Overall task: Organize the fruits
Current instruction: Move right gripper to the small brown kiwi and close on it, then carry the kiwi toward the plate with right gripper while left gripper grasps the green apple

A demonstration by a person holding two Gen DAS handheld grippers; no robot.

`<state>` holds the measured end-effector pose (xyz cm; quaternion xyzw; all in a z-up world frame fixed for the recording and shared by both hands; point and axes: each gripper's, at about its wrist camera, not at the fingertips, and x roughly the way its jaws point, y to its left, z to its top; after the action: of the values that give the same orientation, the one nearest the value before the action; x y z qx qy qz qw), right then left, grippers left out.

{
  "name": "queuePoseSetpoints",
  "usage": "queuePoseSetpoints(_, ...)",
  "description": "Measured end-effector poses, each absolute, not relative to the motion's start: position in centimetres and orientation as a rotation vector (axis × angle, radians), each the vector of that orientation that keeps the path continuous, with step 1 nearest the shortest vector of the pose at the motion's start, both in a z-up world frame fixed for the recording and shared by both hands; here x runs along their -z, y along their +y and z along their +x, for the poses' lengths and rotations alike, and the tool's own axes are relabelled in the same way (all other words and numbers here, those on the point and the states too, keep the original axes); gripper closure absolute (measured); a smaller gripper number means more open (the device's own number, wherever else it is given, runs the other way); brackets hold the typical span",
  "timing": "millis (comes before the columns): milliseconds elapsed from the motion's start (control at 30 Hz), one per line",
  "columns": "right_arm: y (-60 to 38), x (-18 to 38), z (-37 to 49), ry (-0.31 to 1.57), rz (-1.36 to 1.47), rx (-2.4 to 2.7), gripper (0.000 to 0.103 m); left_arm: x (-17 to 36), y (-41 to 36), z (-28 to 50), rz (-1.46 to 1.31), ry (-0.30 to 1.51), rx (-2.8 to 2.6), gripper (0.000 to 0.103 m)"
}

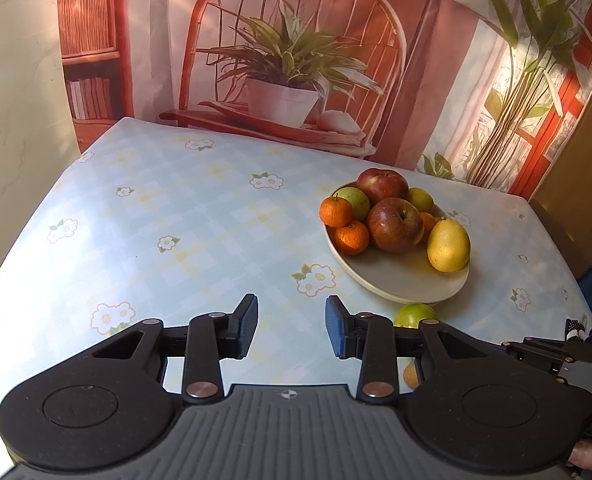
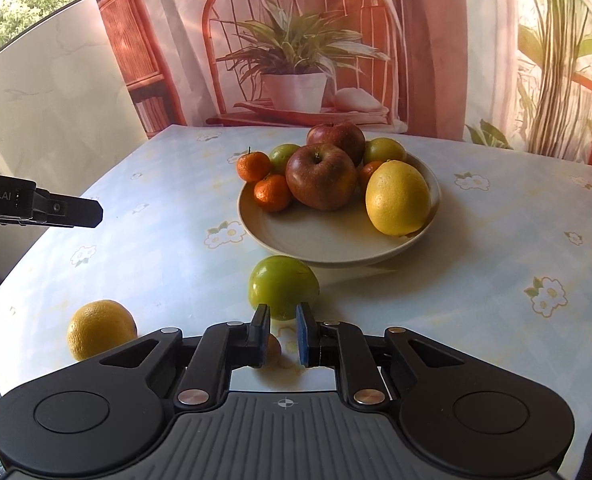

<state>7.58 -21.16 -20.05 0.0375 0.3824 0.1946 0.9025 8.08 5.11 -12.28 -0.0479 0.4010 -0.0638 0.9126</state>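
A cream plate holds two red apples, mandarins, green fruits and a lemon. In front of it on the table lie a green apple, a yellow citrus and a small orange fruit, half hidden under my right gripper's left finger. My right gripper hovers just short of the green apple, its pads shut to a narrow slit with nothing between them. My left gripper stands open over bare cloth, left of the plate and the green apple.
The table wears a pale blue checked cloth with daisies; a printed backdrop of a chair and potted plant hangs behind it. A finger of the left gripper juts in from the left. A marble wall stands at left.
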Motion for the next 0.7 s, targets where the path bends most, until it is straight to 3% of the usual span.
queuePoseSetpoints(267,-19.9,22.1,7.6,0.846,0.077,-0.454,0.073,12.7,4.8,8.0,-0.096,0.853,0.131,0.064)
queuePoseSetpoints(700,-19.9,23.0,7.7,0.853,0.085,-0.498,0.079,13.0,4.0,8.5,-0.093,0.877,0.129,0.064)
